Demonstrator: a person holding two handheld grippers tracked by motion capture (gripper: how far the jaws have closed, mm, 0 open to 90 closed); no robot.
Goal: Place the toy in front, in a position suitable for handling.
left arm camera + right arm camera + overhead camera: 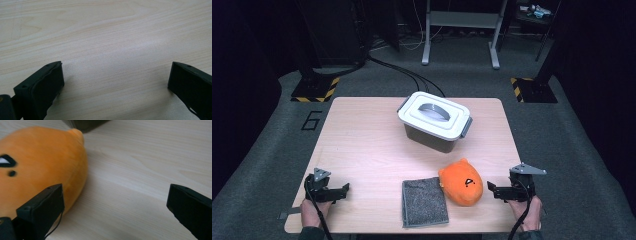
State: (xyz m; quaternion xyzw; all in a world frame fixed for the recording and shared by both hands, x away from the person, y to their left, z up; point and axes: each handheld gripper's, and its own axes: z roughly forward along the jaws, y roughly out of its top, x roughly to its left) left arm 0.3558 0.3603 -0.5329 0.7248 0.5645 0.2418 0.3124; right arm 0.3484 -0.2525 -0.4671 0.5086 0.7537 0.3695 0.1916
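Orange plush toy (pixel 461 182) | right claw (pixel 490 189) wide apart, just beside it | left claw (pixel 343 190) wide apart, holding nothing

Orange plush toy (pixel 461 182), grey cloth (pixel 425 202), white-lidded box (pixel 434 114).

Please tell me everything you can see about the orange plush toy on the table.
The round orange plush toy looks soft and fuzzy, with small black face marks and a little pointed tip toward the far side. It lies on the light wooden table near the front edge, its left side against the folded grey cloth. The right gripper, jaws open, sits close beside it, not gripping it.
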